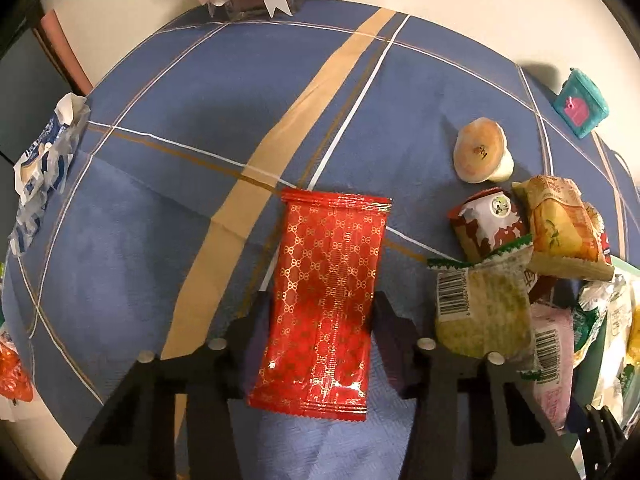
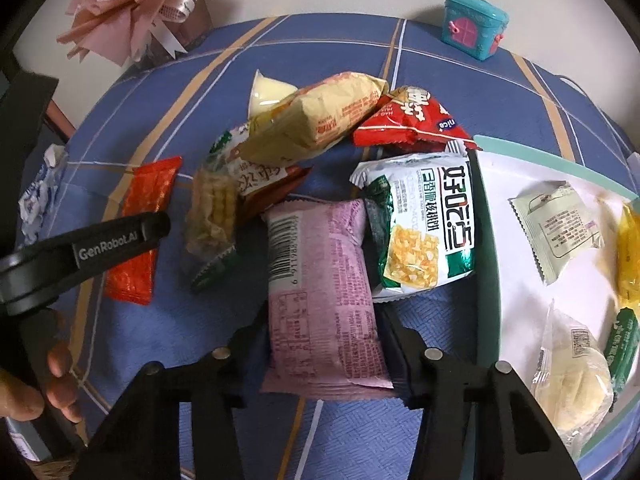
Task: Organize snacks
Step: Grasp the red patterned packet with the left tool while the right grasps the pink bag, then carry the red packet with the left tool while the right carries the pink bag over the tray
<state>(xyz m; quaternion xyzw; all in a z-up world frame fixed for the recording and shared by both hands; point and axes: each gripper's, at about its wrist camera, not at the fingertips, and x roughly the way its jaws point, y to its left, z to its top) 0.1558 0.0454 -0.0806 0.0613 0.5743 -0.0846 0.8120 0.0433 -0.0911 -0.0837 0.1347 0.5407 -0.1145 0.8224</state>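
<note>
A red foil snack packet [image 1: 326, 300] lies between the fingers of my left gripper [image 1: 320, 312], which touch its sides; it also shows in the right wrist view [image 2: 140, 228] under the left gripper's finger. My right gripper [image 2: 324, 320] has its fingers against both sides of a pink snack packet [image 2: 320, 296] lying on the blue checked tablecloth [image 2: 200, 344]. Beside it lie a white-green packet [image 2: 424, 220], a yellow packet [image 2: 316, 120], a red packet [image 2: 408, 120] and a cracker pack [image 2: 212, 212]. A white tray [image 2: 504, 280] at the right holds several snacks.
A jelly cup [image 1: 480, 150] and a teal toy box [image 1: 582, 106] sit at the back right. A pink bouquet [image 2: 132, 8] stands at the back left. A crumpled blue-white wrapper [image 1: 44, 168] lies at the table's left edge.
</note>
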